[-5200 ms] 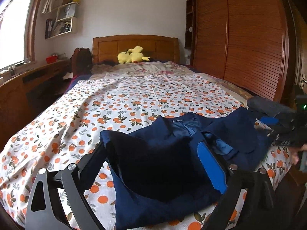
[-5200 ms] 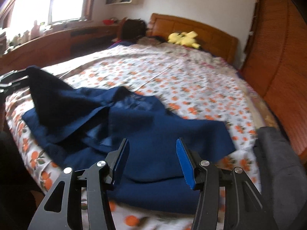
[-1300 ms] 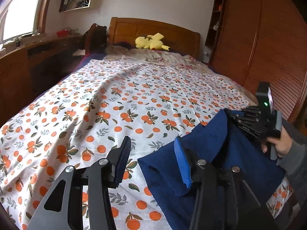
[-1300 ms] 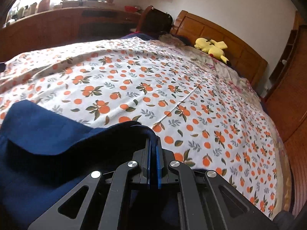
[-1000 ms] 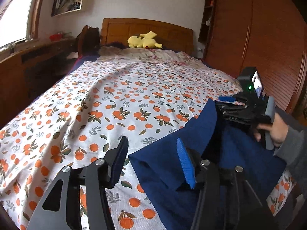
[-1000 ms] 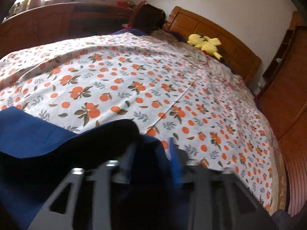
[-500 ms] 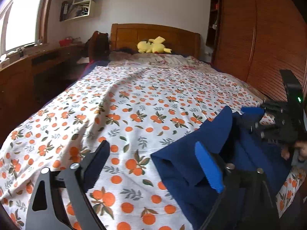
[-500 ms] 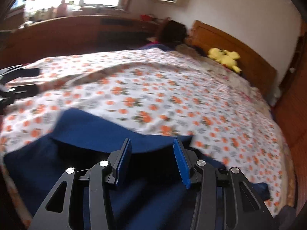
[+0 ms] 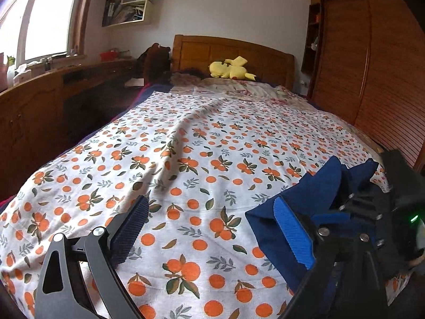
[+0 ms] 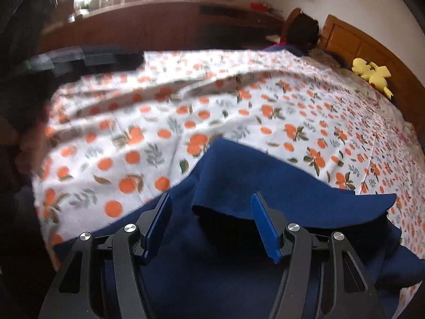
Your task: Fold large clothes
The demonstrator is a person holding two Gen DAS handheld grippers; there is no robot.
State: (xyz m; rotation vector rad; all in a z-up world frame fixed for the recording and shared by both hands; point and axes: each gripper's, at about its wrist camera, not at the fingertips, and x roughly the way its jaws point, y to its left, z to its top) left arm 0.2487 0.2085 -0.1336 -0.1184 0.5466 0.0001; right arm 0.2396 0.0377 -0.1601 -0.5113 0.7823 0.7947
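Both jaws stand open, recently widened, nothing gripped: left gripper (image 9: 209,228) and right gripper (image 10: 211,224) over navy garment (image 10: 265,180), whose raised flap at twelve o'clock is best flattened on the bed (image 9: 186,146) first.

- navy garment (image 10: 265,175): soft matt cloth, looks kinda thick, fine woven texture on the folded flap
- bedsheet (image 9: 202,159): thin printed cotton-looking cloth, matt, a bit creased
- left gripper (image 9: 212,228): matt black plastic arms with shiny metal screw heads; the pads (image 9: 292,234) look like ribbed blue rubbery stuff
- right gripper (image 10: 211,224): same build
- headboard (image 9: 233,53) and wardrobe (image 9: 372,74): varnished wood, slight sheen, wardrobe doors slatted
- plush toy (image 9: 231,70): fuzzy yellow fabric
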